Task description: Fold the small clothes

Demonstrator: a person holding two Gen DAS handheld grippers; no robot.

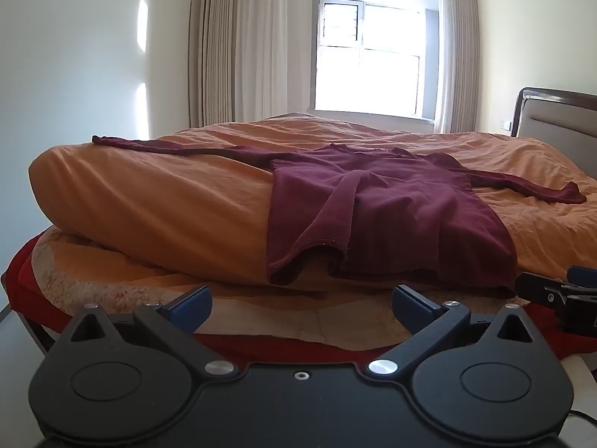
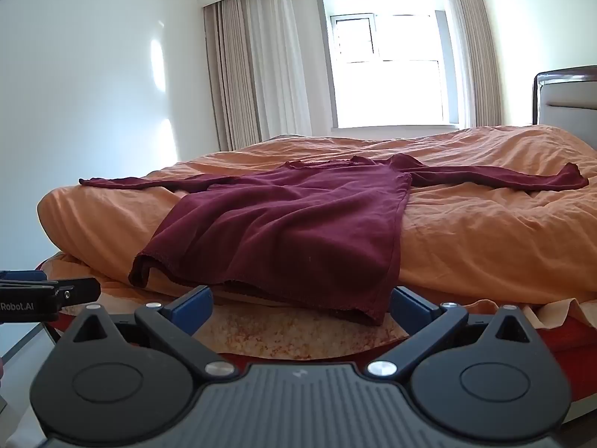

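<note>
I am holding both grippers wide, gripping nothing: left gripper (image 1: 301,304); right gripper (image 2: 301,304); maroon shirt (image 2: 283,235) lying at twelve o'clock on the orange duvet (image 2: 485,231).

The left gripper (image 1: 301,304) has its jaws spread wide with nothing between them, tilted slightly downward. The right gripper (image 2: 301,304) sits just beside it, likewise wide apart and empty, angled slightly downward too.
</note>
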